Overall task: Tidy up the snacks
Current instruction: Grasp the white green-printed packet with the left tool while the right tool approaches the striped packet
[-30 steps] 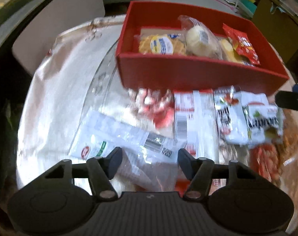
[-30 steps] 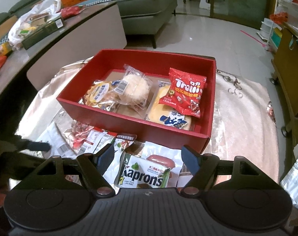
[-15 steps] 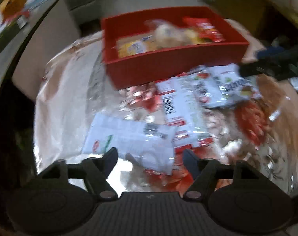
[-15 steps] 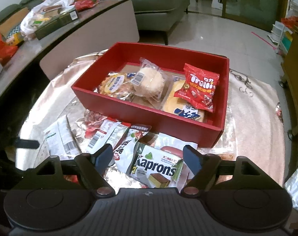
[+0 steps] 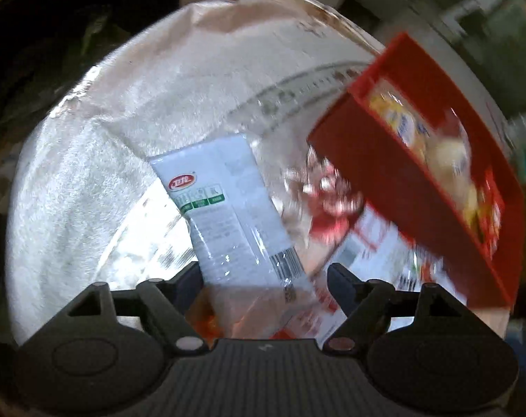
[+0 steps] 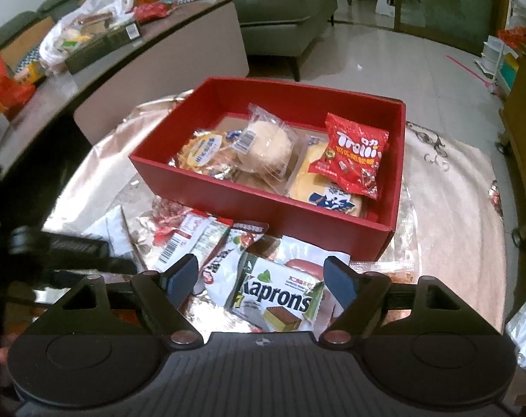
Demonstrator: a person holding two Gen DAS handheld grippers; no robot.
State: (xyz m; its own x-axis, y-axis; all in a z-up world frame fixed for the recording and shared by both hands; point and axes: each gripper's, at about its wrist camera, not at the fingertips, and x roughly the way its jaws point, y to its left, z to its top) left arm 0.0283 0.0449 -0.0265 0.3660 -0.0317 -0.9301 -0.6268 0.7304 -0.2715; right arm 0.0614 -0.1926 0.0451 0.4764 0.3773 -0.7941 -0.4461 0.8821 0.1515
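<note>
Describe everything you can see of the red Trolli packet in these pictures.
The red Trolli packet is a small glossy plastic pouch with white lettering and crimped ends. It sits sealed inside the red box, at its right end, tilted, propped on a yellow pastry pack and near the box's right wall. No claw touches it.

We see glossy plastic snack wrappers [image 6: 280, 293] on shiny, crinkled foil-like cloth [image 6: 447, 208], beside a matt red cardboard box [image 6: 263, 205].

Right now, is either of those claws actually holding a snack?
No. The left gripper is open around the white packet; the right gripper is open above the Kaprons pack.
</note>
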